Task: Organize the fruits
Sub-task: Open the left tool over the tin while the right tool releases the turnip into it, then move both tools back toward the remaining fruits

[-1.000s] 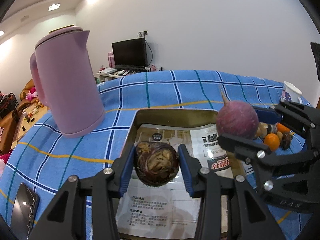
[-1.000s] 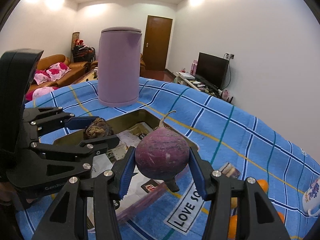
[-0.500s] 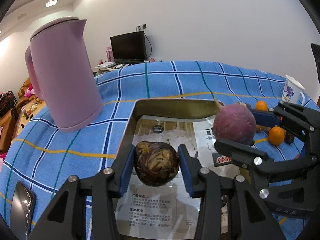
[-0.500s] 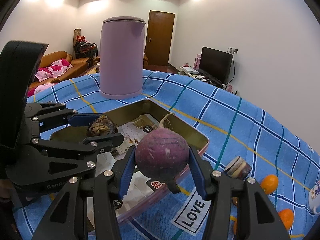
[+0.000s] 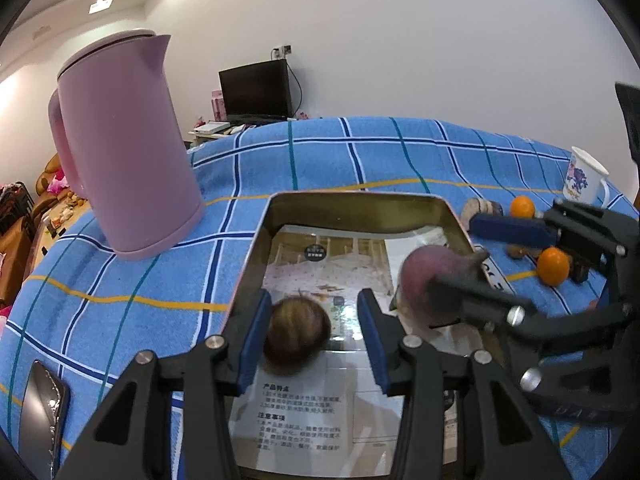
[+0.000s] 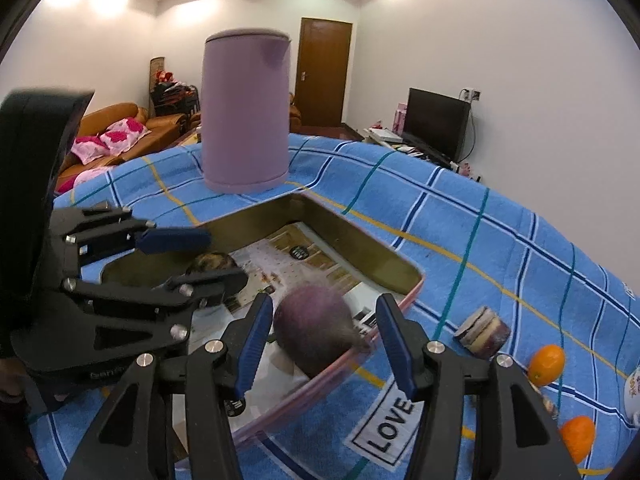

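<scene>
Tray (image 5: 256, 248): dull brass-toned metal walls, lined with glossy printed paper (image 5: 304, 416). Tablecloth (image 5: 360, 160): woven checked cloth, matt. Kettle (image 5: 124, 148): smooth matt pink plastic. Gripper pads (image 5: 252, 340): matt blue rubbery strips on black plastic. Phone (image 5: 40, 412): glossy black. Mug (image 5: 582, 178): shiny ceramic.

**Setting: home living room**

Domestic interior. Brown sofa (image 6: 116, 120) with pink cushions (image 6: 120, 134), television (image 6: 436, 122) on low stand, wooden door (image 6: 325, 72), recessed ceiling lights. Table under blue checked cloth (image 6: 500, 240); pink kettle (image 5: 124, 148), printed mug (image 5: 582, 178).
</scene>
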Available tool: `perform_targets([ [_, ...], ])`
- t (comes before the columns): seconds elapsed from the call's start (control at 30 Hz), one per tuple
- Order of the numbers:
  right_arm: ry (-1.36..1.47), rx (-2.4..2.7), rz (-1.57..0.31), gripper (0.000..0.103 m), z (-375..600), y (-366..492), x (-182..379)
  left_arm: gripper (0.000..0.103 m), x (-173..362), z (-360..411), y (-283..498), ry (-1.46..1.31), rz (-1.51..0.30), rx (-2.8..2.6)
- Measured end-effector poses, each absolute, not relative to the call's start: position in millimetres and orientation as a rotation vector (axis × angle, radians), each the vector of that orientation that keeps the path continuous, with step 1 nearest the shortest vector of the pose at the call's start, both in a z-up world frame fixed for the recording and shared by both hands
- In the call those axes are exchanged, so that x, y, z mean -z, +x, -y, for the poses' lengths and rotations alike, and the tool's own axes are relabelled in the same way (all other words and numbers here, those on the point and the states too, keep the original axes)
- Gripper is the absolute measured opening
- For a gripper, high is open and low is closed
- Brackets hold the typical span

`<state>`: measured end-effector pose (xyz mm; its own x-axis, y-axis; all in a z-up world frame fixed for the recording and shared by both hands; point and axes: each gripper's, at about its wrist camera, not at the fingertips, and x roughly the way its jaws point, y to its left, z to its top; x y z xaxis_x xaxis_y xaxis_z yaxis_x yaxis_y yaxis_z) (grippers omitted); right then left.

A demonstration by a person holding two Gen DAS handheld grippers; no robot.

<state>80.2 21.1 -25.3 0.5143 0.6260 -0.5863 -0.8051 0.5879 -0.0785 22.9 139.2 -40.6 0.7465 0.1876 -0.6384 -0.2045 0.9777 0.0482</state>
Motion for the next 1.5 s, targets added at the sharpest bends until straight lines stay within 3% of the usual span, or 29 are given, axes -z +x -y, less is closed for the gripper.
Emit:
perform_targets([
  [0.13, -0.291, -0.898, -0.54, 0.068, -7.7, 87.6, 9.8, 0.063, 37.6, -134.6, 19.2, -0.022, -0.68, -0.223],
  [0.3, -0.299, -0.84, -0.504, 0.068, 8.2, 96.0, -6.9, 0.067, 26.1, -127.2, 13.8, -0.027, -0.643, -0.21],
  [0.43, -0.248, -0.784, -0.512, 0.068, 33.2, 107.3, -10.1, 0.077, 15.7, -114.0, 12.8, -0.037, -0.612, -0.188],
  [1.0, -0.05, -0.414, -0.599, 0.068, 168.0, 131.4, 4.6, 0.077, 8.4, -13.3, 37.1, 0.024, -0.612, -0.003],
  [1.33, -0.029, -0.401, -0.673, 0.068, 184.1, 121.9, 25.0, 0.077, 22.7, 15.6, 58.5, 0.037, -0.661, 0.034],
  [1.5, -0.05, -0.459, -0.736, 0.054, 177.3, 120.6, 41.1, 0.077, 26.6, 13.5, 62.2, 0.039, -0.671, 0.018],
])
